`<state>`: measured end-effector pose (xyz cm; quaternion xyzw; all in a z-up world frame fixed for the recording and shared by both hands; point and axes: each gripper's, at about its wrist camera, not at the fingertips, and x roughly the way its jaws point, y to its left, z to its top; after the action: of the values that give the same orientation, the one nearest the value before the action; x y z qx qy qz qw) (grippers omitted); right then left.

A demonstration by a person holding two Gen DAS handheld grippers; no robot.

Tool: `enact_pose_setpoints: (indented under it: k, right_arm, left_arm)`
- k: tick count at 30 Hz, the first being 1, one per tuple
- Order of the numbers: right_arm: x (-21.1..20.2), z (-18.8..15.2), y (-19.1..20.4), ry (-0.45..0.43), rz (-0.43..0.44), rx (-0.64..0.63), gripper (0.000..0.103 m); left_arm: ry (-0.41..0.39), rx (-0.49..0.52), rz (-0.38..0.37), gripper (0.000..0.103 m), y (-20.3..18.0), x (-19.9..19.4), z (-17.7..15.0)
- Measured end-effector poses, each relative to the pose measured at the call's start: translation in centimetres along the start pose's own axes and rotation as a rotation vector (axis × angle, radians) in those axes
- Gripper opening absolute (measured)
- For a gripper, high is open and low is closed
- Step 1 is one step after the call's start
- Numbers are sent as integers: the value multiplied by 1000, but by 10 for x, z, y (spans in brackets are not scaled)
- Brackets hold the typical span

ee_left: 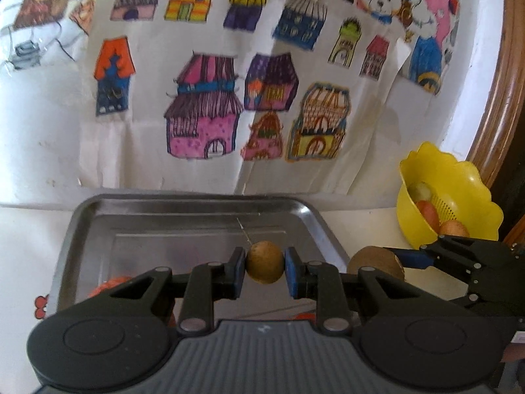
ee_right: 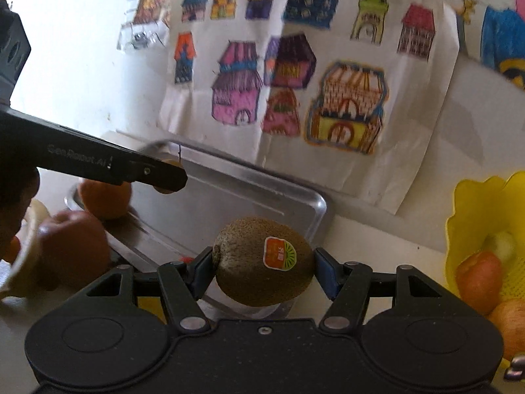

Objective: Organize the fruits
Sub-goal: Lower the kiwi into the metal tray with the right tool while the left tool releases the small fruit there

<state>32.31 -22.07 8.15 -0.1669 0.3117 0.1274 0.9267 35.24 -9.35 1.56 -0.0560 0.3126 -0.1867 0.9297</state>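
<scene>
My left hand-held gripper (ee_left: pixel 265 267) clamped a small brown fruit (ee_left: pixel 265 266) above the metal tray (ee_left: pixel 183 220). My right hand-held gripper (ee_right: pixel 262 267) squeezed a kiwi (ee_right: pixel 262 261) over the tray's near corner.

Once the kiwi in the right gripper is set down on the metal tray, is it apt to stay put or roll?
The kiwi is egg-shaped with no flat side, so it will probably rock or roll a little on the smooth metal tray. Its fuzzy skin likely grips the right gripper fingers well. It spans the fingers fully and looks firm, probably fairly heavy for its size.
</scene>
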Motion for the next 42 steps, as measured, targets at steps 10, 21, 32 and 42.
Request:
enact_pose_setpoints:
  k: [10,21,32,42]
  right_arm:
    - [19,-3,-7,10,21,-7,65]
    - [28,-3,3,15,40,-45,66]
    - [34,-8,10,29,51,-65,66]
    - [13,-8,15,-22,28,-43,87]
  left_arm:
    - [72,-29,13,28,6,24,1]
    - [164,-6,39,28,3,36,6]
    - [213,0,43,29,4,43,3]
    - [155,7,28,69,-2,30,1]
